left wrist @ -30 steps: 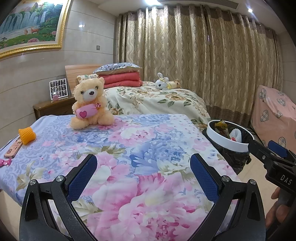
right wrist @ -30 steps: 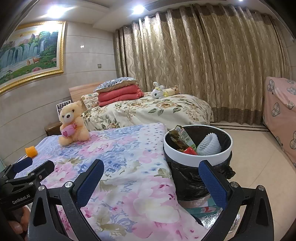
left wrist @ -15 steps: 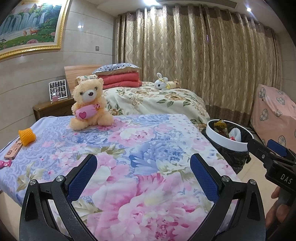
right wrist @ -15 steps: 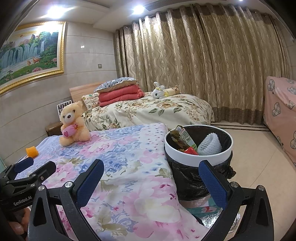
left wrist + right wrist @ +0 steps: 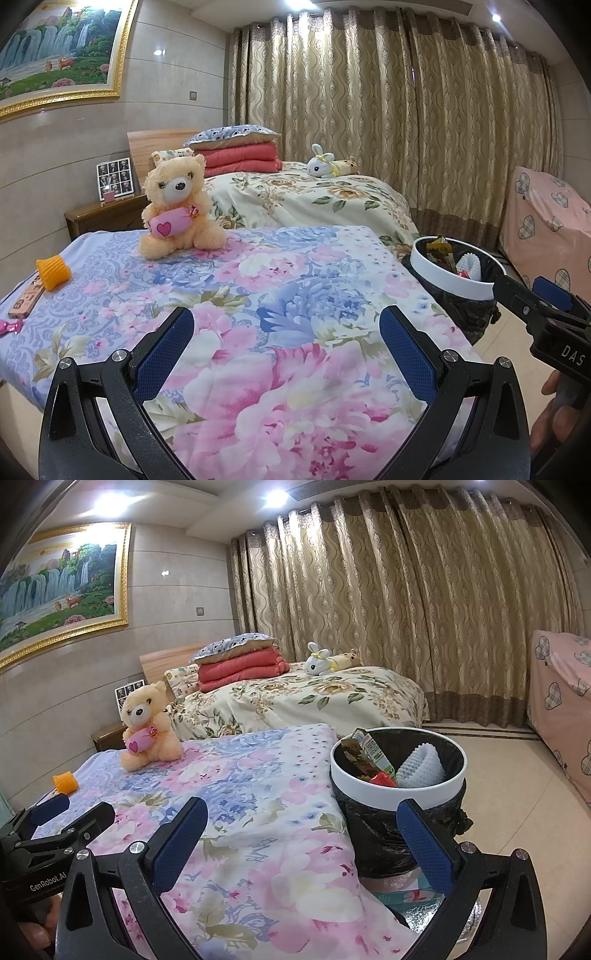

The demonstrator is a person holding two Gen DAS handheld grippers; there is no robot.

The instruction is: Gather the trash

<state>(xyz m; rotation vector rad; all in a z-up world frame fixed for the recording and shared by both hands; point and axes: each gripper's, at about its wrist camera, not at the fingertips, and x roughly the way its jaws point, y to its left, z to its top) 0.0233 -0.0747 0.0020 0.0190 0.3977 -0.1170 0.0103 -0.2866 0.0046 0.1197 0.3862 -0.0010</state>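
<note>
A white-rimmed trash bin (image 5: 398, 794) with a black liner stands on the floor at the right side of the floral bed (image 5: 258, 812); it holds wrappers and a white foam net (image 5: 421, 766). It also shows in the left wrist view (image 5: 448, 271). An orange foam net (image 5: 53, 274) lies on the bed's far left, also seen in the right wrist view (image 5: 65, 782). My left gripper (image 5: 286, 339) is open and empty over the near bed. My right gripper (image 5: 303, 830) is open and empty, over the bed edge beside the bin.
A teddy bear (image 5: 176, 208) sits at the head of the bed. A remote (image 5: 26, 301) and a pink candy wrapper (image 5: 9, 326) lie at the bed's left edge. A second bed (image 5: 314, 195), a nightstand (image 5: 105, 218) and a pink covered piece of furniture (image 5: 550, 221) stand around.
Both grippers have drifted slightly; the views shift a little. Nothing was picked up or let go.
</note>
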